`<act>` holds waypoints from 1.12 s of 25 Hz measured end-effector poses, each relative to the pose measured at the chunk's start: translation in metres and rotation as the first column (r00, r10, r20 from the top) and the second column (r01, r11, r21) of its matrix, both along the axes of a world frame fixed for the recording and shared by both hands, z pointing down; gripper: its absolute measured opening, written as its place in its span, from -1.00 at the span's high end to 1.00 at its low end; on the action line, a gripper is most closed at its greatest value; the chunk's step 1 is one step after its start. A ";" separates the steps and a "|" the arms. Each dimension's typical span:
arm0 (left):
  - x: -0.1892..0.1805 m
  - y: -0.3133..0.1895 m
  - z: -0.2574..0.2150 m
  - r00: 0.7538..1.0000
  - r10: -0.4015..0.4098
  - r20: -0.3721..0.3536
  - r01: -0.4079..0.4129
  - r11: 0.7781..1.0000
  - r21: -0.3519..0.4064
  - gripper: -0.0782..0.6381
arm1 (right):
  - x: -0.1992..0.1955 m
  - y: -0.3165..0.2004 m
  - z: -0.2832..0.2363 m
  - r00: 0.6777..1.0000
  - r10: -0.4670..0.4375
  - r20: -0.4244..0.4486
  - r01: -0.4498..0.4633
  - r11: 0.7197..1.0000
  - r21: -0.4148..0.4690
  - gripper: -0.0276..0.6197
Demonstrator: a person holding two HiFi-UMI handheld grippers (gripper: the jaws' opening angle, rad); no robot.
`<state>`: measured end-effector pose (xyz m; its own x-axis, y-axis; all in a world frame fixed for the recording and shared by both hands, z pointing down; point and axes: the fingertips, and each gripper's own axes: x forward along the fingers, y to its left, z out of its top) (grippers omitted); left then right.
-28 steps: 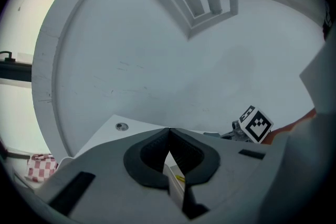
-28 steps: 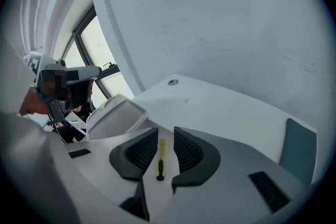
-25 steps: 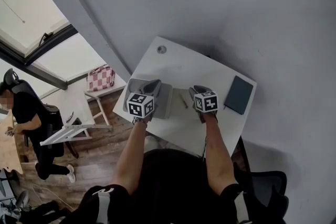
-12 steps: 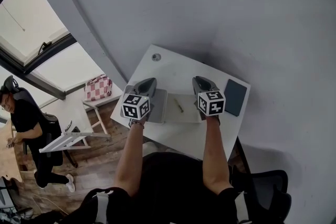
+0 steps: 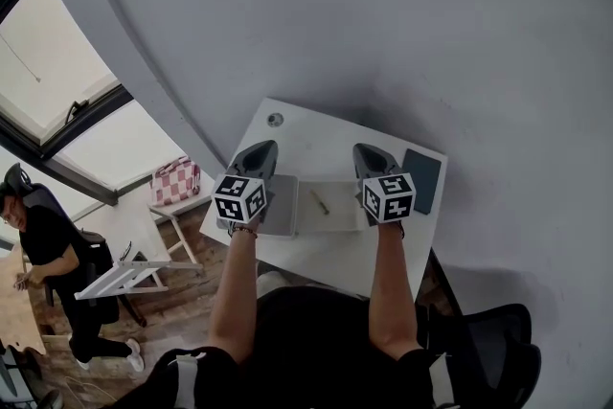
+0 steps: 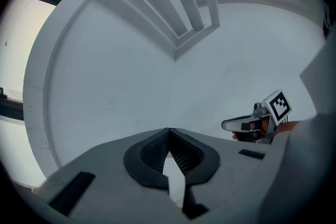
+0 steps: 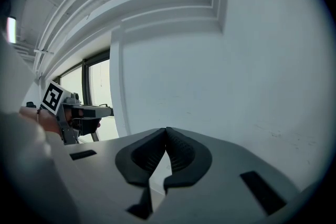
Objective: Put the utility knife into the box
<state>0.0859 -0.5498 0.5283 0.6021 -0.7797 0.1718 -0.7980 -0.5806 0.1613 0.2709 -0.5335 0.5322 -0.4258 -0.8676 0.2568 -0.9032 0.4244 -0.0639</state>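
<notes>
The utility knife (image 5: 319, 201), a thin yellowish stick, lies on the white table (image 5: 321, 134) between my two grippers. Just left of it sits the flat grey box (image 5: 283, 209), partly hidden by my left hand. My left gripper (image 5: 262, 149) hangs above the box's left side, shut with nothing in it; in the left gripper view its pads (image 6: 157, 149) meet and face the bare wall. My right gripper (image 5: 365, 151) hovers to the right of the knife, shut and empty, also facing the wall (image 7: 167, 131).
A dark notebook (image 5: 421, 179) lies at the table's right edge and a round hole (image 5: 275, 120) marks the far left corner. Left of the table stand a stool with a pink checked bag (image 5: 175, 182) and a seated person (image 5: 48, 249). An office chair (image 5: 498, 340) is behind me.
Both grippers have risen from the table and spread a little apart. The table looks smaller and farther below. The knife and box lie where they were.
</notes>
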 end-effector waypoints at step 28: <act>0.008 -0.004 -0.030 0.999 0.041 0.013 -0.042 0.997 0.063 0.71 | 0.008 0.009 -0.029 0.999 0.032 -0.002 -0.032 0.997 0.066 0.87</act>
<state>0.0936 -0.5542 0.4979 0.6322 -0.7638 0.1301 -0.7747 -0.6218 0.1146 0.2785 -0.5243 0.5033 -0.3968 -0.8959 0.1998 -0.9166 0.3985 -0.0335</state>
